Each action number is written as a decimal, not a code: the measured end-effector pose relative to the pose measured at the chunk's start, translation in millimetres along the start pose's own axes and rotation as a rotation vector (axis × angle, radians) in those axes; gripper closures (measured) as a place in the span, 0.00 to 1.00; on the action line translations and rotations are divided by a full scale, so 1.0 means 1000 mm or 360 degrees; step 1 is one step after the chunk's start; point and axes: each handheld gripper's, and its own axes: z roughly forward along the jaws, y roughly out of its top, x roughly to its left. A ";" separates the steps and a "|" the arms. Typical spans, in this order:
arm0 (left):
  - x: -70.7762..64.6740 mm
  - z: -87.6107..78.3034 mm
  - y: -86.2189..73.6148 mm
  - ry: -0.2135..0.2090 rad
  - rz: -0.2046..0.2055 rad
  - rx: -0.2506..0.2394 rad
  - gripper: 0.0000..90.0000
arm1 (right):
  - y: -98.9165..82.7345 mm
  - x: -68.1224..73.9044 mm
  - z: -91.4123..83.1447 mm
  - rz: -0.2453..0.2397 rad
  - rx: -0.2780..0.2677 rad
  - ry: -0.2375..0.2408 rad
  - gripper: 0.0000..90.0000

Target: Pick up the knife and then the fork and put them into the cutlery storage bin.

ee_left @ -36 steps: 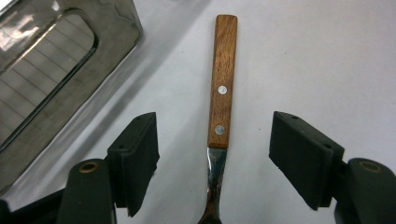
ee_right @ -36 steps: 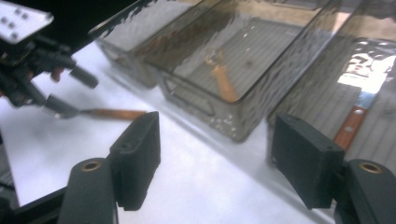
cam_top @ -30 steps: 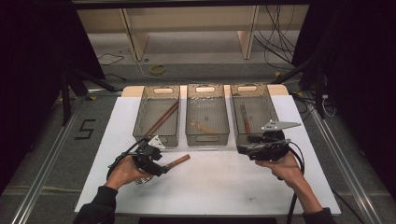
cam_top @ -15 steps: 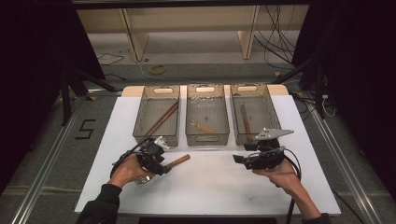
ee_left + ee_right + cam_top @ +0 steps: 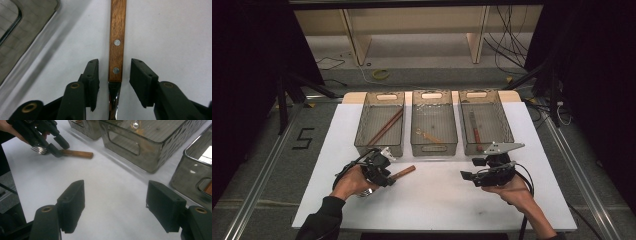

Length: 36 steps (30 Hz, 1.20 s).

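Observation:
A fork with a wooden handle lies flat on the white table cover, in front of the left bin. My left gripper reaches down over it. In the left gripper view the handle runs straight up between the two jaws of that gripper. The jaws have just been closing, and a narrow gap still shows on each side, so it is open. My right gripper hovers low at the right, open, with bare table between its jaws. The fork and left gripper show far off.
Three grey see-through bins stand in a row behind the grippers. The left bin holds brown sticks, the middle bin a small utensil, the right bin a red-handled tool. The white cover reaches the near edge.
The left gripper's jaws have narrowed around the fork's handle. The right gripper has drawn back a little from the right bin toward the person.

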 end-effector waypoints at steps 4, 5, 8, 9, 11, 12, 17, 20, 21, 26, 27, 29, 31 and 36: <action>-0.003 0.002 0.002 -0.0002 0.0043 0.0017 0.71 | -0.001 0.000 0.000 0.0001 0.0007 0.0003 0.36; -0.004 0.002 0.002 0.0010 0.0050 0.0016 0.72 | -0.001 0.000 0.000 0.0001 0.0008 0.0002 0.36; -0.005 0.003 0.003 0.0037 0.0067 0.0023 0.75 | -0.001 0.000 0.000 0.0000 0.0010 0.0006 0.36; -0.006 0.003 0.003 0.0039 0.0072 0.0024 0.76 | -0.001 0.000 0.000 0.0000 0.0010 0.0004 0.36; -0.006 0.003 0.004 0.0047 0.0094 0.0030 0.77 | -0.001 0.000 0.000 0.0001 0.0011 0.0003 0.36; -0.007 0.003 0.004 0.0051 0.0106 0.0030 0.78 | -0.001 0.000 0.000 0.0000 0.0011 0.0003 0.36; -0.010 0.003 0.004 0.0062 0.0137 0.0019 0.84 | -0.001 0.000 -0.001 -0.0004 0.0011 0.0000 0.36; -0.010 0.003 0.004 0.0064 0.0142 0.0012 0.85 | -0.001 0.000 -0.001 -0.0001 0.0006 -0.0001 0.36; -0.011 0.003 0.004 0.0068 0.0147 0.0012 0.85 | -0.001 0.000 -0.002 -0.0001 0.0005 -0.0001 0.36; -0.015 0.002 0.005 0.0026 0.0179 0.0030 0.85 | -0.001 0.000 -0.002 -0.0001 -0.0001 0.0005 0.36; -0.017 0.002 0.006 0.0014 0.0191 0.0036 0.85 | -0.001 0.000 -0.002 -0.0001 0.0000 0.0008 0.36; -0.021 0.002 0.008 -0.0004 0.0205 0.0031 0.85 | 0.000 0.000 -0.002 0.0000 -0.0002 0.0009 0.36; -0.025 0.000 0.010 -0.0016 0.0219 0.0019 0.85 | 0.000 0.002 -0.001 -0.0007 -0.0001 0.0010 0.36; -0.036 -0.007 0.017 -0.0051 0.0278 -0.0014 0.85 | 0.002 0.006 0.000 -0.0026 -0.0002 0.0025 0.36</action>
